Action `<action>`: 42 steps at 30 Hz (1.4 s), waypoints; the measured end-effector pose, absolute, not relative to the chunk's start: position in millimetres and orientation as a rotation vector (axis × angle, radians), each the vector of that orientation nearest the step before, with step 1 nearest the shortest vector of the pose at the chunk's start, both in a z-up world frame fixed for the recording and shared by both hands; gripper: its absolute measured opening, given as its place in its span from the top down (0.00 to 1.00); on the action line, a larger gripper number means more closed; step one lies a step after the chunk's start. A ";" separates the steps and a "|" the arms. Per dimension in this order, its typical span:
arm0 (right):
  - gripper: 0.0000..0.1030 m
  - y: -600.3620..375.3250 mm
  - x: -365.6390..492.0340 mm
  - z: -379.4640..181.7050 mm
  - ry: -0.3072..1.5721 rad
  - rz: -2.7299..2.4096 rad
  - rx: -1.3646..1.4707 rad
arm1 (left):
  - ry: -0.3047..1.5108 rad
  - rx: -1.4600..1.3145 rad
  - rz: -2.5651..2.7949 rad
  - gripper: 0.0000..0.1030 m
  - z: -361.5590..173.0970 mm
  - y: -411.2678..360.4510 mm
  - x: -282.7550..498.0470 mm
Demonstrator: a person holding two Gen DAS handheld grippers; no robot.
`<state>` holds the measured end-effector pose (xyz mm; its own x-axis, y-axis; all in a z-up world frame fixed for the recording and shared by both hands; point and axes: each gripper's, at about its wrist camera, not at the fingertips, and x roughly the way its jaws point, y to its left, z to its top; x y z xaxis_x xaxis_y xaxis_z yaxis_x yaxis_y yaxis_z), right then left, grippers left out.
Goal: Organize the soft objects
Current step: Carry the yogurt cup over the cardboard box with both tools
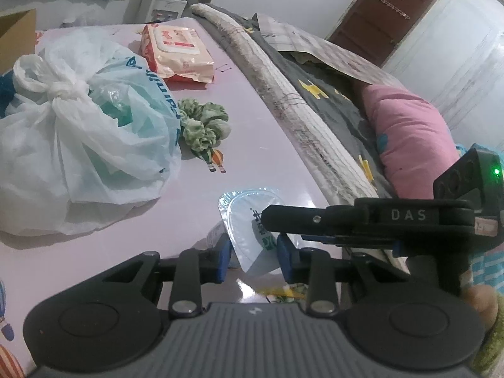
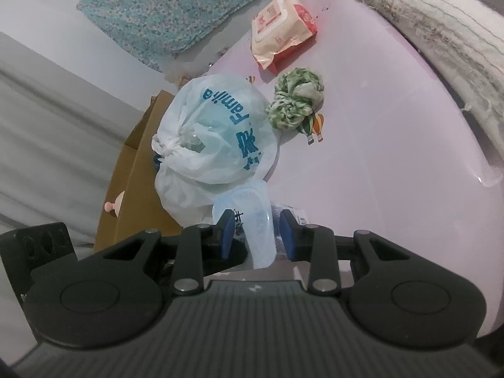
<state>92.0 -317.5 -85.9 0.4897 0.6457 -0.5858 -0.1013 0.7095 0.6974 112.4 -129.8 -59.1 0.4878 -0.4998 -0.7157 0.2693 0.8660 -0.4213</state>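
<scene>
Knotted bag (image 1: 78, 145) on the table (image 1: 261, 145), hair scrunchie (image 1: 204, 126) just right of it, wipes pack (image 1: 176, 53) behind, box (image 2: 138, 195) left of bag, bed (image 1: 362, 100) along table's right edge.

A home bedroom: a bed with a dark grey cartoon-print sheet (image 1: 318, 94) and a pink pillow (image 1: 409, 135) lies beside a glossy pink balloon-print table (image 1: 267, 132), a brown wooden door (image 1: 387, 15) behind.

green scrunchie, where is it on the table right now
In the left wrist view the green scrunchie lies on the pink table, just right of the knotted white plastic bag and nearer the camera than the wet wipes pack.
</scene>
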 end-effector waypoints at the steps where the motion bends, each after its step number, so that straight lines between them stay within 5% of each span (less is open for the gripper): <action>1: 0.70 -317.0 89.5 -84.1 0.958 0.492 0.649 | 0.948 -0.264 -0.474 0.70 -56.8 -129.5 109.9; 14: 0.70 -261.3 68.6 -0.6 0.827 0.612 0.532 | 0.762 -0.305 -0.420 0.70 19.7 -72.5 63.1; 24: 0.70 -117.1 96.5 61.6 0.790 0.868 0.399 | 0.640 -0.364 -0.192 0.70 80.5 44.4 29.4; 42: 0.70 77.7 156.2 -8.6 1.185 0.901 0.153 | 0.869 -0.615 0.048 0.70 0.7 191.3 49.6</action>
<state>156.2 77.7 -8.6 0.0840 0.6754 -0.7326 -0.5253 0.6548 0.5434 49.5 191.3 0.7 0.6556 -0.2034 -0.7272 -0.2822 0.8272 -0.4859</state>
